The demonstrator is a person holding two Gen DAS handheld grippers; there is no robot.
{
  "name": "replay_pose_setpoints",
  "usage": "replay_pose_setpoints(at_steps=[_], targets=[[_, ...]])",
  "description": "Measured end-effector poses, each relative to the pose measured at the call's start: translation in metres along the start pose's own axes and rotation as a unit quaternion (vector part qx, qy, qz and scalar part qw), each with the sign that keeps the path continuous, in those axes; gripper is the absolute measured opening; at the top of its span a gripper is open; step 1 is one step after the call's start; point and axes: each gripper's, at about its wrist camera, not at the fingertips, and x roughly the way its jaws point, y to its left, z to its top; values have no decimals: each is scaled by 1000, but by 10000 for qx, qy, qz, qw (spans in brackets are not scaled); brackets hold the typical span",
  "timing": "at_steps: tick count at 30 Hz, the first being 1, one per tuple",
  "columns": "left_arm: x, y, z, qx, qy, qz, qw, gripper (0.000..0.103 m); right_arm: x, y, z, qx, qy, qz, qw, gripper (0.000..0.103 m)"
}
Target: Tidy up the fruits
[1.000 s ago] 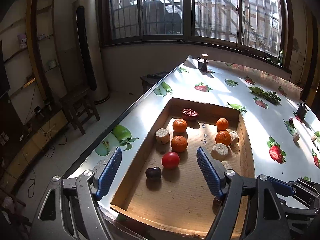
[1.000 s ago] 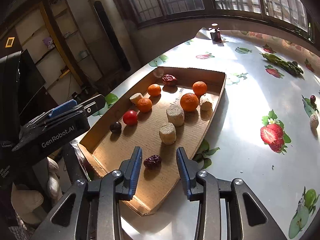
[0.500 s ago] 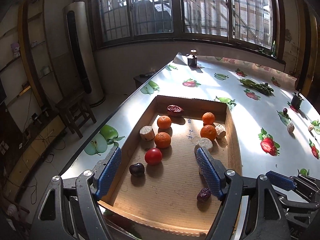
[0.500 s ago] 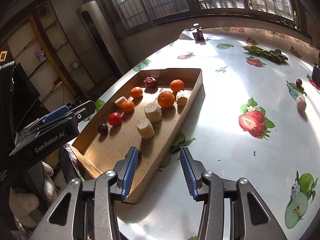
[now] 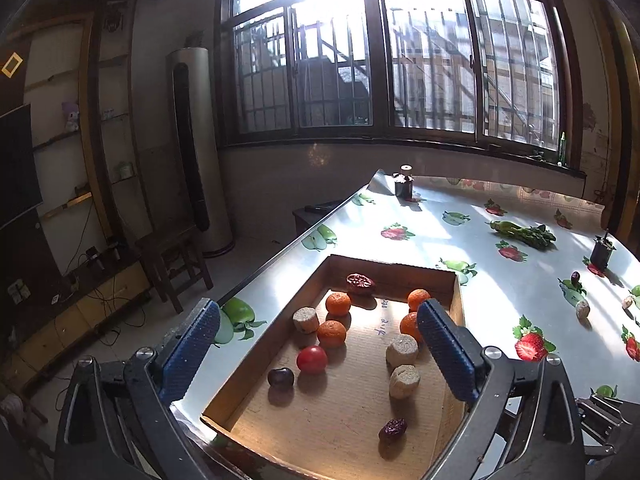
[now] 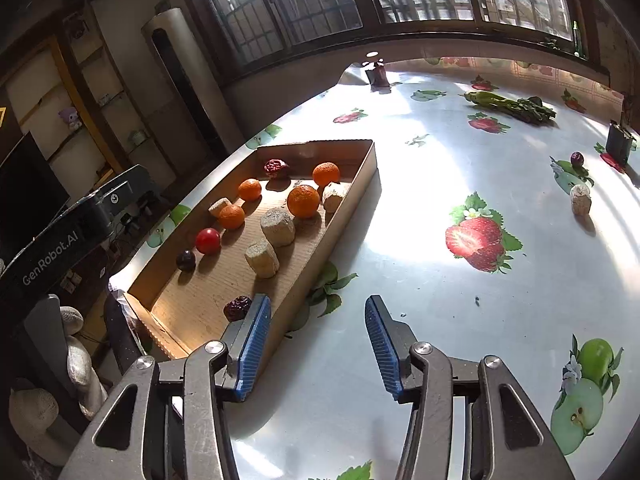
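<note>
A shallow cardboard tray (image 5: 456,280) (image 6: 344,216) lies on the fruit-print table. It holds several oranges (image 5: 338,303) (image 6: 303,200), a red tomato (image 5: 311,359) (image 6: 208,240), a dark plum (image 5: 280,377) (image 6: 186,260), two red dates (image 5: 392,429) (image 6: 237,307) and several beige cylinder pieces (image 5: 401,350) (image 6: 277,220). My left gripper (image 5: 318,350) is open and empty above the tray's near end. My right gripper (image 6: 316,342) is open and empty over the bare table, just right of the tray.
Loose on the table at the right are a dark date (image 6: 576,158) and a beige piece (image 6: 580,199). A bunch of greens (image 6: 510,105) and a dark jar (image 5: 403,185) lie farther back. The table's left edge (image 5: 280,256) drops to the floor.
The right gripper let go of the date in the tray, opened wider and moved right off the tray. The left gripper drew back and up, still open.
</note>
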Motion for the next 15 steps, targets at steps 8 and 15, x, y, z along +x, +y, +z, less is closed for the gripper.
replay_pose_setpoints(at_steps=[8, 15], targets=[[-6, 12, -4, -461, 46, 26, 9989, 103, -8, 15, -4, -301, -213, -327, 9988, 71], [-4, 6, -10, -355, 257, -198, 9988, 103, -14, 22, -6, -466, -360, -505, 9970, 78]])
